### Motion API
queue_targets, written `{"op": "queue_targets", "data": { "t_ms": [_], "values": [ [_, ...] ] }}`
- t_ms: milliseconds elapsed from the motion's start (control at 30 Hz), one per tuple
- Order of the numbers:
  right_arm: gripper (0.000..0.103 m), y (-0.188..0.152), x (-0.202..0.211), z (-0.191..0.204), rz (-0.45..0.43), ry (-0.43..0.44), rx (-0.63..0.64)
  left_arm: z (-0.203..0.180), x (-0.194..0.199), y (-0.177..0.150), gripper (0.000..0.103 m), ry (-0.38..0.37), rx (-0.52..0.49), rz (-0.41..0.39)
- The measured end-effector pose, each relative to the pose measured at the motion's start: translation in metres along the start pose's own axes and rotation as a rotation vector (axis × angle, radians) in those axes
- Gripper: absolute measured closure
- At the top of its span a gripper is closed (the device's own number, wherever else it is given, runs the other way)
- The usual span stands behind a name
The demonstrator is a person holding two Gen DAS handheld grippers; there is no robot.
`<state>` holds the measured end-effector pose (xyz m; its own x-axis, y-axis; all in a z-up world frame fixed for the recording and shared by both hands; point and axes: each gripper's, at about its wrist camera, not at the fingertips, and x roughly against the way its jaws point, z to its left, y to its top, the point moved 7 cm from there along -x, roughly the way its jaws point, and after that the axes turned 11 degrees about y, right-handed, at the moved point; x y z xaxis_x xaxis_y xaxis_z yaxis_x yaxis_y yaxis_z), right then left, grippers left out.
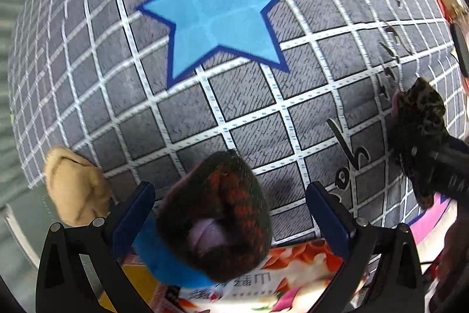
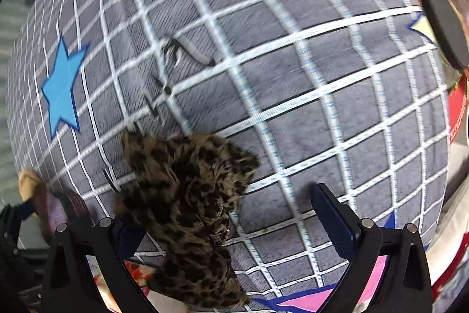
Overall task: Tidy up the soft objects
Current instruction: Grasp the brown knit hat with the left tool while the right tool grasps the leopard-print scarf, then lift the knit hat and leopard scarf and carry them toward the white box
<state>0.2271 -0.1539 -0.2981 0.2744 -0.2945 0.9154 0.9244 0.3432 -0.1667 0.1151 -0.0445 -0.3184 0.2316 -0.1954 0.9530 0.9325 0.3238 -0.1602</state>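
Over the grey checked blanket (image 1: 263, 107) with one blue star (image 1: 218, 16), the left claw (image 1: 230, 209) gapes around one red-green knit sock (image 1: 219, 216); the right claw (image 2: 234, 213) spreads wide beside one leopard-print sock (image 2: 187, 195). One tan sock (image 1: 73, 184) lies left of the star.

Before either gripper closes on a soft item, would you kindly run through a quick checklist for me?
1. Left gripper open: ok, jaws spread wide.
2. Plaid plush sits between the left fingers: ok, roughly centred.
3. Tan plush outside the left jaws: ok, it lies left of them.
4. Right gripper open: ok.
5. Leopard plush centred in the right jaws: not ok, it lies against the left finger.
6. Leopard plush resting on the grid blanket: cannot tell.
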Motion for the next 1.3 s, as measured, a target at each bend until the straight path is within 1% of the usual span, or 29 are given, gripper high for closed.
{"op": "queue_targets", "data": {
  "t_ms": [100,133,233,267,367,533,600,667,767,833,967,1000,1133,1233,1300],
  "values": [
    [0.001,-0.004,-0.007,0.008,0.024,-0.08,0.057,-0.005,-0.008,-0.001,0.0,-0.012,0.008,0.009],
    [0.001,-0.005,-0.008,0.011,0.023,-0.084,0.065,-0.007,-0.011,-0.001,0.0,-0.013,0.006,0.015],
    [0.001,-0.006,-0.011,0.016,0.026,-0.083,0.062,-0.012,-0.023,-0.003,0.0,-0.023,0.013,0.042],
    [0.0,-0.005,-0.011,0.018,0.025,-0.082,0.061,-0.013,-0.025,-0.004,0.0,-0.047,0.032,0.049],
    [0.0,0.0,-0.013,0.013,0.019,-0.078,0.065,-0.01,-0.032,-0.006,0.0,-0.077,0.054,0.066],
    [0.0,-0.012,-0.014,0.009,0.028,-0.084,0.059,-0.009,-0.039,-0.01,0.0,-0.069,0.054,0.071],
    [0.0,-0.007,-0.01,0.014,0.037,-0.084,0.06,-0.018,-0.038,-0.003,0.0,-0.068,0.054,0.07],
    [0.0,-0.003,-0.013,0.013,0.037,-0.085,0.061,-0.013,-0.043,0.0,0.0,-0.068,0.054,0.064],
    [0.0,0.003,-0.016,0.013,0.026,-0.085,0.066,-0.011,-0.04,-0.001,0.0,-0.068,0.055,0.052],
    [0.0,0.001,-0.013,0.012,0.023,-0.084,0.068,-0.01,-0.034,-0.007,0.0,-0.068,0.055,0.055],
    [0.0,0.003,-0.014,0.012,0.026,-0.084,0.069,-0.009,-0.032,-0.009,0.0,-0.069,0.054,0.053],
    [0.0,0.003,-0.016,0.013,0.04,-0.085,0.078,-0.009,-0.031,-0.009,0.0,-0.069,0.053,0.052],
    [0.0,-0.007,-0.014,0.015,0.04,-0.087,0.077,-0.009,-0.029,-0.012,0.0,-0.068,0.052,0.038],
    [0.0,-0.011,-0.015,0.016,0.036,-0.088,0.071,-0.009,-0.028,-0.014,0.0,-0.069,0.047,0.045],
    [0.001,-0.015,-0.016,0.015,0.05,-0.086,0.05,-0.011,-0.026,-0.014,0.0,-0.07,0.035,0.045]
  ]
}}
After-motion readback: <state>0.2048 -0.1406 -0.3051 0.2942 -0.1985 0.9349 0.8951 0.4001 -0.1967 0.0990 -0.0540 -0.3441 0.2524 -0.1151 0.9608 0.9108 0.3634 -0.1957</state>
